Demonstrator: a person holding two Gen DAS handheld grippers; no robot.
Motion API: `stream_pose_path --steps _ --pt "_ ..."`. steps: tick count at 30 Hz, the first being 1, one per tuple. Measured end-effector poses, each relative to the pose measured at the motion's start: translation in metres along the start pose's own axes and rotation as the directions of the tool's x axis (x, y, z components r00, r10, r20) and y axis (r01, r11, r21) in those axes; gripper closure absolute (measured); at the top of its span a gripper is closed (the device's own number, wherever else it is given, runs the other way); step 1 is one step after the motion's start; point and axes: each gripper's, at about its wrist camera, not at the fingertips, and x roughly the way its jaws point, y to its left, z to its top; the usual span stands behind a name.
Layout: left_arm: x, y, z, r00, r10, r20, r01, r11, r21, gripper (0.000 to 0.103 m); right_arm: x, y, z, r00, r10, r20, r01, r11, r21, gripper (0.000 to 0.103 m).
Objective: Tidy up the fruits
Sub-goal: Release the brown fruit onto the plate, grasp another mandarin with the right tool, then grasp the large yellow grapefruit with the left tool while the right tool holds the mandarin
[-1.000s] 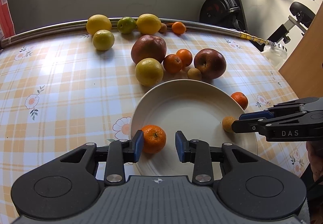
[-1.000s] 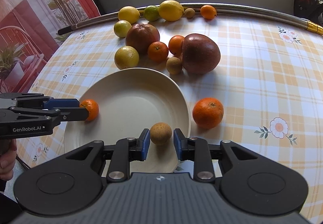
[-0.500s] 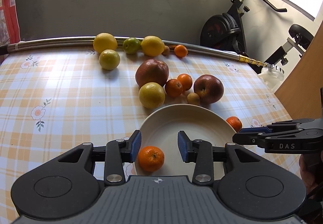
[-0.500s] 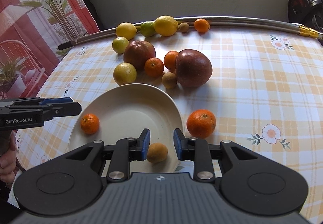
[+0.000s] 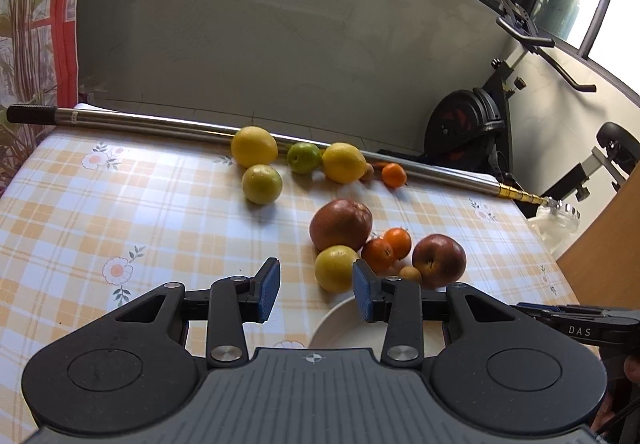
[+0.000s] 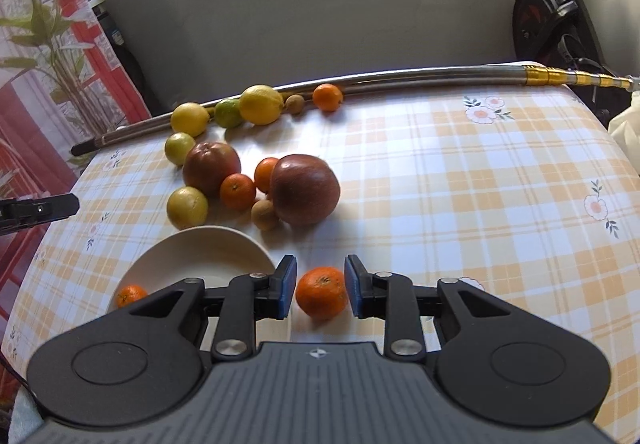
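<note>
My left gripper (image 5: 315, 290) hangs open and empty above the near rim of the cream plate (image 5: 336, 316), short of a yellow citrus (image 5: 335, 268). My right gripper (image 6: 320, 284) stands with a narrow gap, and its pads touch nothing. A loose orange (image 6: 322, 292) lies on the cloth below that gap, just right of the plate (image 6: 208, 234). A small mandarin (image 6: 130, 294) rests in the plate. Two dark red apples (image 5: 340, 224) (image 5: 439, 260), two mandarins (image 5: 378, 254) and a small brown fruit (image 5: 410, 273) are clustered beyond the plate.
Lemons (image 5: 254, 146), a green citrus (image 5: 304, 157) and a small orange (image 5: 394, 174) line a metal pole (image 5: 160, 122) along the table's far edge. An exercise bike (image 5: 472, 124) stands behind the table on the right, and a wooden panel (image 5: 608, 244) is at the right edge.
Both grippers rose and drew back from the plate. The left jaws widened and left the mandarin in the plate. The brown fruit dropped out of the right wrist view.
</note>
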Motion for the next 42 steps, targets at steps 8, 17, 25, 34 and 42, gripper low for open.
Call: stream_pose_path --steps 8,17,25,34,42 --pt "0.004 0.004 0.019 0.994 0.099 0.034 -0.099 0.995 -0.016 0.061 0.009 -0.021 -0.004 1.000 0.013 -0.020 -0.011 0.993 0.119 0.073" --pt "0.010 0.001 0.019 0.991 0.135 0.026 -0.134 0.991 -0.013 0.060 0.019 -0.025 -0.003 0.998 0.042 -0.054 -0.033 0.987 0.155 0.073" --pt "0.003 0.000 0.020 0.989 0.135 0.057 -0.135 0.991 0.001 0.053 0.007 -0.024 0.001 1.000 0.015 -0.009 -0.013 0.985 0.170 0.072" --pt "-0.014 0.018 0.017 0.987 0.141 0.079 -0.140 0.990 -0.014 0.051 0.008 -0.019 -0.003 1.000 -0.007 -0.017 0.010 0.980 0.200 0.071" --pt "-0.014 0.028 0.012 0.988 0.138 0.072 -0.135 0.990 -0.047 0.051 0.025 -0.015 0.000 0.997 0.014 -0.079 0.004 0.977 0.214 0.071"
